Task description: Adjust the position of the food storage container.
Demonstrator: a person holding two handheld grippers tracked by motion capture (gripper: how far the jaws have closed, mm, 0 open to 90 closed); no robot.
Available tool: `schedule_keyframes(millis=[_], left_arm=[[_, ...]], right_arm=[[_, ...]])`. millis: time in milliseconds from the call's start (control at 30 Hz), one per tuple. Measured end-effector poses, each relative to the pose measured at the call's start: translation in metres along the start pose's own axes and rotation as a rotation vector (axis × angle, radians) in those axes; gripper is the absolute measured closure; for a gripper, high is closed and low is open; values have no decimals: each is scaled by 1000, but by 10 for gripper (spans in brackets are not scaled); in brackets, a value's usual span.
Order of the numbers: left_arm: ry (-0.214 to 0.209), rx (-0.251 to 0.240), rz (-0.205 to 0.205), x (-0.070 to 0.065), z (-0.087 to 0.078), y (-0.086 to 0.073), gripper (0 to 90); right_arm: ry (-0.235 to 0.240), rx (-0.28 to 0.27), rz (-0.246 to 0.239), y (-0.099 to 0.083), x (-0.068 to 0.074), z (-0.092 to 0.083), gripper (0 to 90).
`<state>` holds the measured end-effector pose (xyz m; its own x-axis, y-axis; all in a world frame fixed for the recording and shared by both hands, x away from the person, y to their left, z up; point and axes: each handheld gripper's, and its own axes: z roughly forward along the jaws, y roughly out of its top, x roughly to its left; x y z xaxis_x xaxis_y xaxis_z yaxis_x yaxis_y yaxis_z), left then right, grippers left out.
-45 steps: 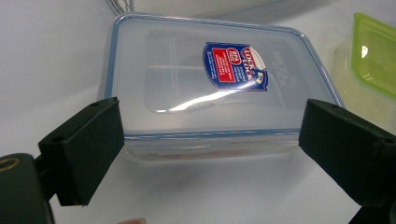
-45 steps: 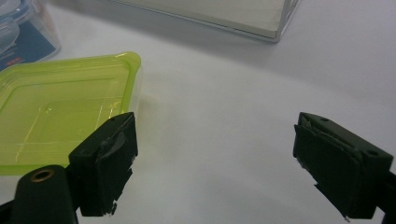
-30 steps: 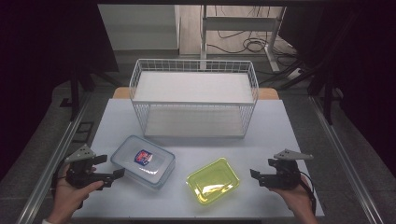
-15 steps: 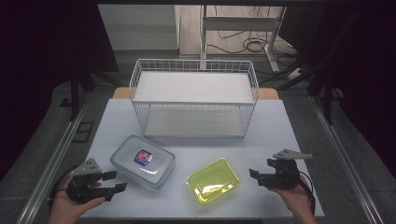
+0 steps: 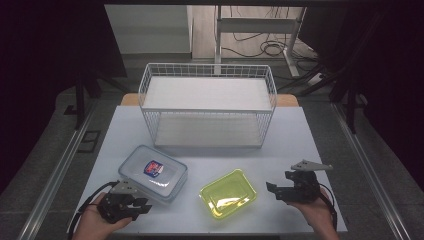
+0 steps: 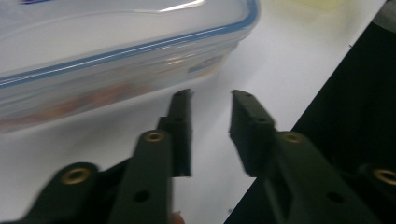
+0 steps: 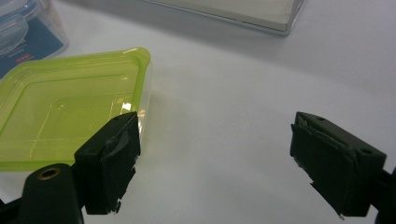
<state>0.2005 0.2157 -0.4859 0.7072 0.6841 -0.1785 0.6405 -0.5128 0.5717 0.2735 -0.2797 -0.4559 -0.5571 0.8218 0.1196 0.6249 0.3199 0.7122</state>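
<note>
The clear lidded box (image 5: 153, 173) lay on the tabletop (image 5: 300, 145), at ten o'clock of the yellow-green container (image 5: 228, 193). The left gripper (image 5: 131, 210), at the box's seven o'clock, had just been narrowing its jaws, apparently on nothing. The right gripper (image 5: 274, 190) stood released at the container's three o'clock.
</note>
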Motion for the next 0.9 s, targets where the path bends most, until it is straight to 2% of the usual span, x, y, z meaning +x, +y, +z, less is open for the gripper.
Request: schedule_keyframes(millis=[167, 367, 900], left_arm=[[-36, 20, 6, -2, 6, 4, 845], [-47, 46, 17, -2, 14, 8, 894], [-33, 43, 22, -2, 27, 21, 900]], right_arm=[[4, 8, -4, -1, 0, 1, 163], [1, 13, -3, -1, -1, 1, 165], [-2, 26, -8, -3, 0, 3, 166]])
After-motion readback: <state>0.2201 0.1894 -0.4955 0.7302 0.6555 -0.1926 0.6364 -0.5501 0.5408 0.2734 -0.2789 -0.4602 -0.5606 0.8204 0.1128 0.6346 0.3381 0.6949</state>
